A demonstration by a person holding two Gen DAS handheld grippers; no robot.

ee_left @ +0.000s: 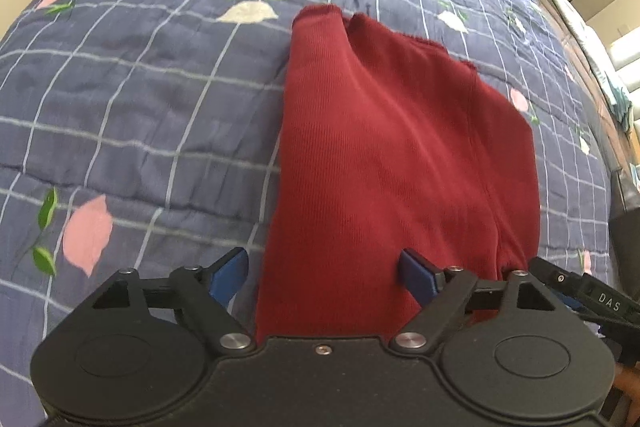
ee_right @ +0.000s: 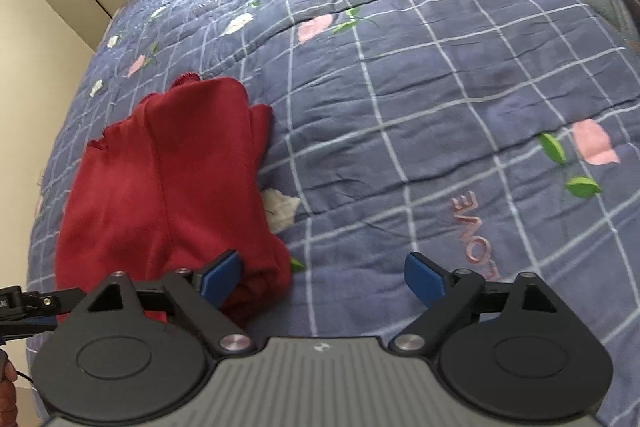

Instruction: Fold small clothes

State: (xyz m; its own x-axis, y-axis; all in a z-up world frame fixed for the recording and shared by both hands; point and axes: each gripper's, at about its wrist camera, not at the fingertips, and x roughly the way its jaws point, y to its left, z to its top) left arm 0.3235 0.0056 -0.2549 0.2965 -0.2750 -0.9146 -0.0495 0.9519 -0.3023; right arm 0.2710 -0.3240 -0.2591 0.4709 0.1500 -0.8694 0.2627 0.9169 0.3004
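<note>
The red garment (ee_left: pixel 400 155) runs lengthwise straight ahead of the left gripper (ee_left: pixel 324 277), its near edge between those parted fingers, while the right gripper (ee_right: pixel 324 277), also spread and empty, straddles only its near right corner.

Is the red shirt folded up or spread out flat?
Folded. The red garment lies on the quilt as a narrow stack, with doubled layers and rounded fold edges showing along its sides.
</note>
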